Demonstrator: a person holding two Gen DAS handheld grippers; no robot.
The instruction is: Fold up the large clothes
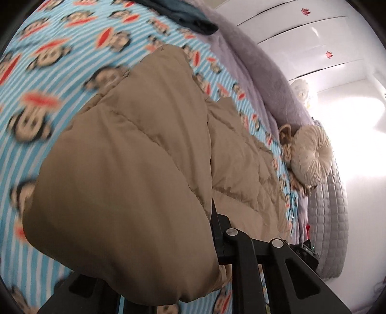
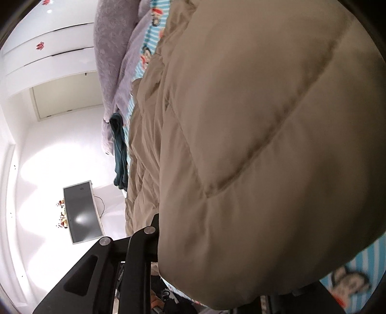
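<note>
Left gripper [image 1: 193,244] and right gripper [image 2: 173,244] both clamped on the tan puffy coat [image 1: 135,149] – it fills lower centre, draped over the striped bedsheet [image 1: 48,79]. Likely light, soft, slippery – grip along a quilted seam.

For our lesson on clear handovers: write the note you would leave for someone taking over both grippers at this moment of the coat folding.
Left gripper: shut on the tan padded coat, with a puffy edge bulging over its fingers.
Right gripper: shut on the same coat at another edge.
The coat lies along the monkey-print sheet; the gripped part is raised and the rest trails on the bed.
A dark teal garment sits by the grey blanket.
Done: both edges gripped and lifted.
Left: probably carry the fold over, lay it down, release and finish folding.
</note>
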